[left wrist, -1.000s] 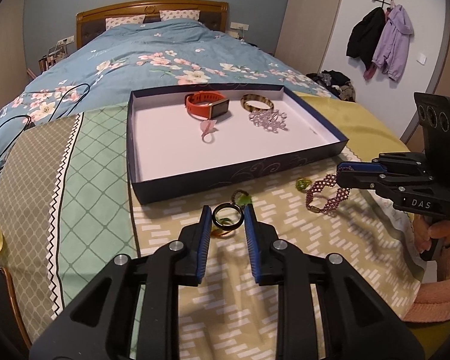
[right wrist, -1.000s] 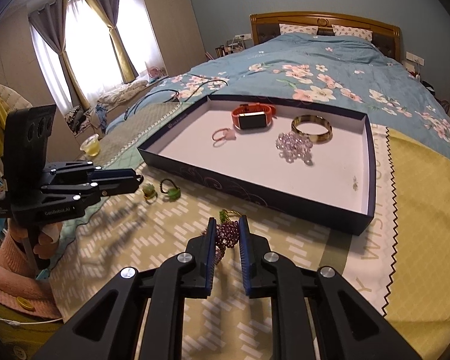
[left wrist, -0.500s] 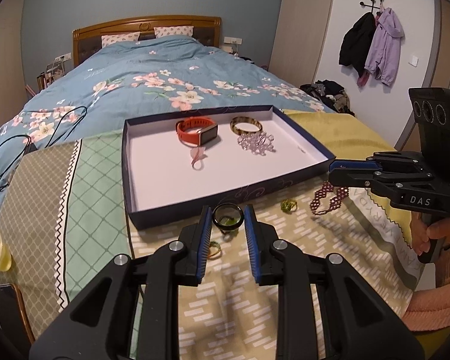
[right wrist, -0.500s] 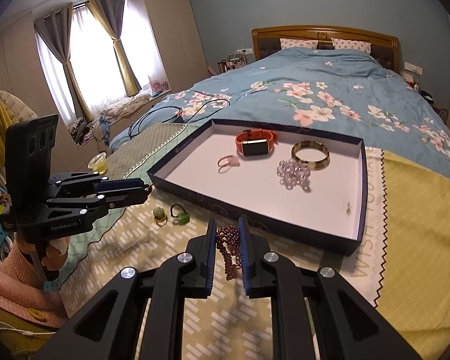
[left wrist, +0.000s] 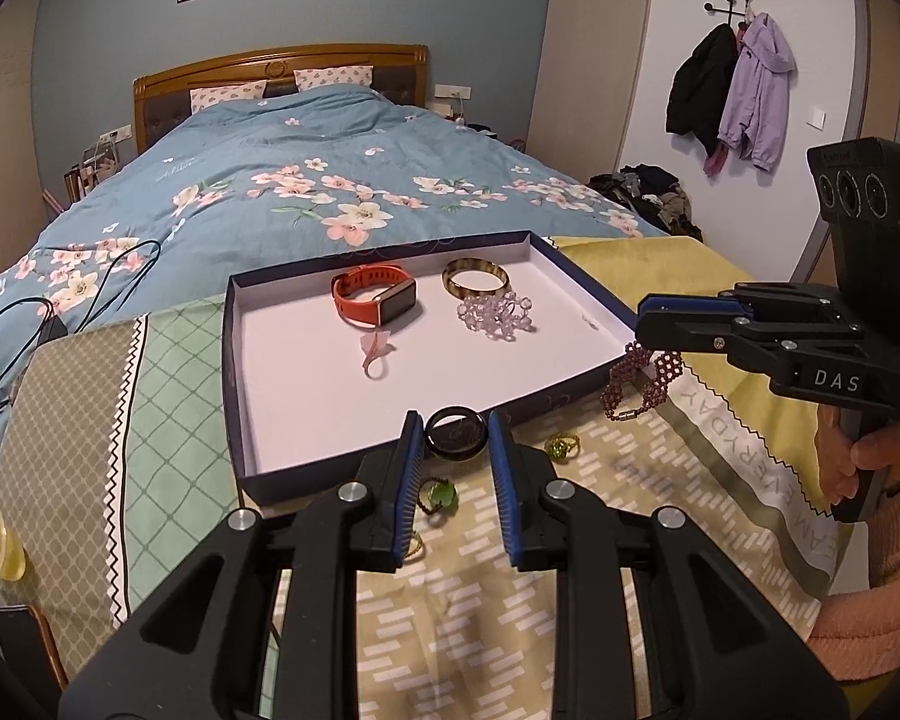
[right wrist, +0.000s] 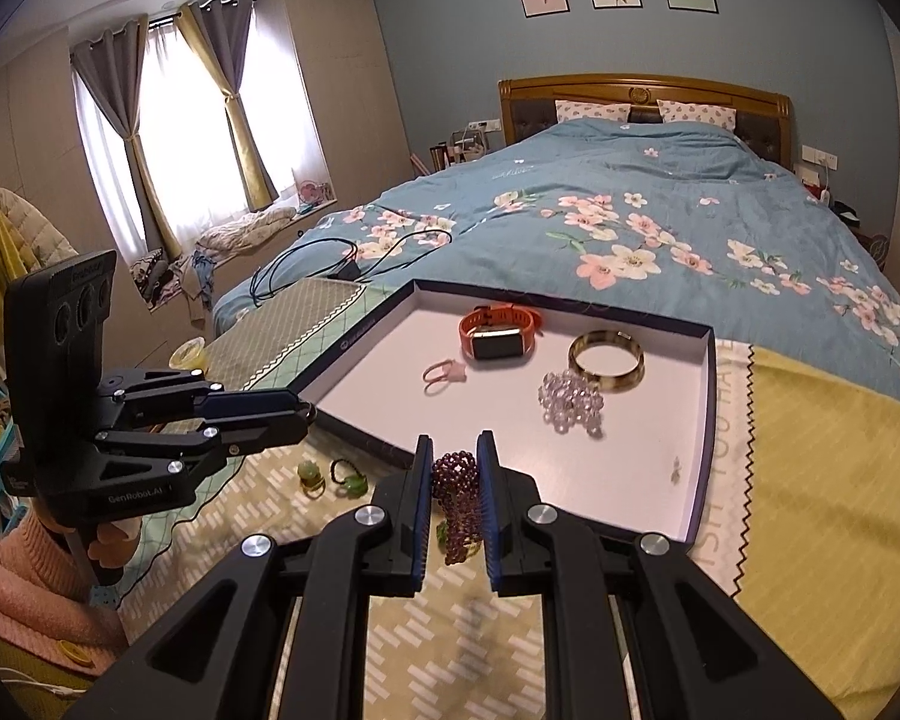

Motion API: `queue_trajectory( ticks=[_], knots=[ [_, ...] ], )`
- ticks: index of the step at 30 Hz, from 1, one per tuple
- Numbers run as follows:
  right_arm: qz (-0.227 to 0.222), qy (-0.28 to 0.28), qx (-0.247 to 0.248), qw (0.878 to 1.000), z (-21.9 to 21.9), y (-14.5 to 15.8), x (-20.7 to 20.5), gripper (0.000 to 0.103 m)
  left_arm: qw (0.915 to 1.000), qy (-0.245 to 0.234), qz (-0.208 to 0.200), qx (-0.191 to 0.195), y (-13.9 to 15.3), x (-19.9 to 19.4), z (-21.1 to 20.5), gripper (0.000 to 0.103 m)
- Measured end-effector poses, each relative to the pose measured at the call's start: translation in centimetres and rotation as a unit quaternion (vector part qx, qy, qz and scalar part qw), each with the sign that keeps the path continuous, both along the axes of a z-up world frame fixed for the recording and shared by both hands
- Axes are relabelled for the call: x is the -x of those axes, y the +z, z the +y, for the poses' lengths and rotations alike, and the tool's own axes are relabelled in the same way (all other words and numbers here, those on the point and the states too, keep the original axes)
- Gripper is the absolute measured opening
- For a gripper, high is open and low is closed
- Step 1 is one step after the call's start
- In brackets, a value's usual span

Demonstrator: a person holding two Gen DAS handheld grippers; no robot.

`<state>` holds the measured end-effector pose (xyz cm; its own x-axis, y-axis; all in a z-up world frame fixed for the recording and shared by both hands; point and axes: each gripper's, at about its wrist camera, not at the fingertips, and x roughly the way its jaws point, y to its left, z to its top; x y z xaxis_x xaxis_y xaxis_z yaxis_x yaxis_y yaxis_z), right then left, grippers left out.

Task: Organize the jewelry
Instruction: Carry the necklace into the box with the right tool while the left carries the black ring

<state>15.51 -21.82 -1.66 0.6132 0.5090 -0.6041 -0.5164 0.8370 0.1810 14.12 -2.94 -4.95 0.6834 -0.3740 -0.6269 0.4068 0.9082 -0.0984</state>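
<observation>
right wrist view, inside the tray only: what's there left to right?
In the tray: pink ring → orange smartwatch → clear bead bracelet. The amber bangle overlaps the beads' span and reaches furthest right.

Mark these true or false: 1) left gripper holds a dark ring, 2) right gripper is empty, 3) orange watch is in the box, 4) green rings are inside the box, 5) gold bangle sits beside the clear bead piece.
1) True. The left gripper is shut on the dark ring.
2) False. The right gripper is shut on the purple beaded bracelet.
3) True. The orange watch lies in the box.
4) False. The green rings lie on the cloth outside the box.
5) True. The gold bangle is next to the clear bead piece.
</observation>
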Motion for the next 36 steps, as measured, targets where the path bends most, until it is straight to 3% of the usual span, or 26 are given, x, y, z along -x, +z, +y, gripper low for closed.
queue_trajectory(
  ticks=[36],
  knots=[
    [-0.001, -0.010, -0.006, 1.000, 1.1, 0.5, -5.4, 0.013, 0.9998, 0.003, -0.011, -0.017, 0.9, -4.6, -1.3, 0.023]
  ],
)
